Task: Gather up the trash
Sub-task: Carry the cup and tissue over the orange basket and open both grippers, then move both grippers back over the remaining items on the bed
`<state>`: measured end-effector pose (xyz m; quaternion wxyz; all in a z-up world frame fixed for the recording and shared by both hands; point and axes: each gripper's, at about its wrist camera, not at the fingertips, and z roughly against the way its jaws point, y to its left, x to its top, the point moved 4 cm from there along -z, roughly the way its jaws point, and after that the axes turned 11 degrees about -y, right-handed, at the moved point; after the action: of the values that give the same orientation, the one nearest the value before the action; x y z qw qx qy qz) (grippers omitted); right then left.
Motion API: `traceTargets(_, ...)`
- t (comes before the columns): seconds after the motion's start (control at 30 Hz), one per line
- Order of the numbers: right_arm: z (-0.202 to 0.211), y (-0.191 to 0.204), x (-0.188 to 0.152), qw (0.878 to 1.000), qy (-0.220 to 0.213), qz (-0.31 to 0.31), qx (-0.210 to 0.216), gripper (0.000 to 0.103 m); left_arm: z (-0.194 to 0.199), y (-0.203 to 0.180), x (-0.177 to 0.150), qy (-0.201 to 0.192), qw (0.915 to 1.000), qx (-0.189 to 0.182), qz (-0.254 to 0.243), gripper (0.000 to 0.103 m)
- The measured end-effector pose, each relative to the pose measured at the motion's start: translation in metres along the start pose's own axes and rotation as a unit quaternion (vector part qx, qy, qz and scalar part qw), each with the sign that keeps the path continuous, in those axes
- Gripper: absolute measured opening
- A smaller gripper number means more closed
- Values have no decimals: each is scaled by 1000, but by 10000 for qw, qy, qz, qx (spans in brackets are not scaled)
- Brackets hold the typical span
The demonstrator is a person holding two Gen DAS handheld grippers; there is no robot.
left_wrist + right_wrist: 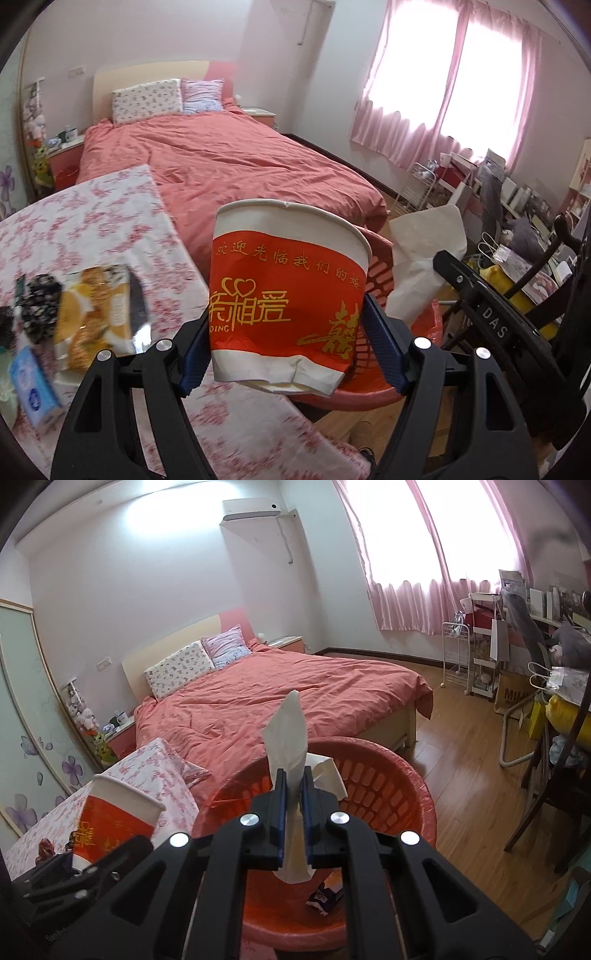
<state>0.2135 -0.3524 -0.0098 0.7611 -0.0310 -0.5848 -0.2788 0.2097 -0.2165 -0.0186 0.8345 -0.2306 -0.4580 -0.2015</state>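
My left gripper [286,325] is shut on a red and white paper cup [284,291] with gold lettering, its blue pads pressing both sides. It holds the cup at the table's edge, beside a red plastic basket [373,391]. In the right wrist view that cup [114,816] shows at lower left. My right gripper [293,794] is shut on a white tissue [290,734] that sticks up between the pads, right above the red basket [417,786]. A small crumpled wrapper [325,895] lies on the basket's bottom. From the left wrist, the tissue [424,251] and the right gripper's black body appear to the right.
A table with a pink floral cloth [92,229] carries a yellow snack bag [96,310], a dark patterned packet [38,306] and a blue tissue pack [33,391]. A bed with a coral cover [295,694] lies behind. A chair and cluttered desk [554,716] stand right, on wood flooring.
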Motion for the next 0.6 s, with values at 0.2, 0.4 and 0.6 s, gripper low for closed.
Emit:
traceTargets(0.2, -21, -14, 2, 9998, 58, -160, 34, 12, -23, -14, -7, 201, 9997, -144, -57, 74)
traceTargets(0.4, -36, -22, 2, 9996, 103, -255, 27, 30, -40, -21, -16, 469, 9987, -137, -150, 80)
traceTargets(0.6, -32, -32, 0, 9996, 128, -218, -128, 42, -39, -16, -24, 612, 9980, -24, -124, 88)
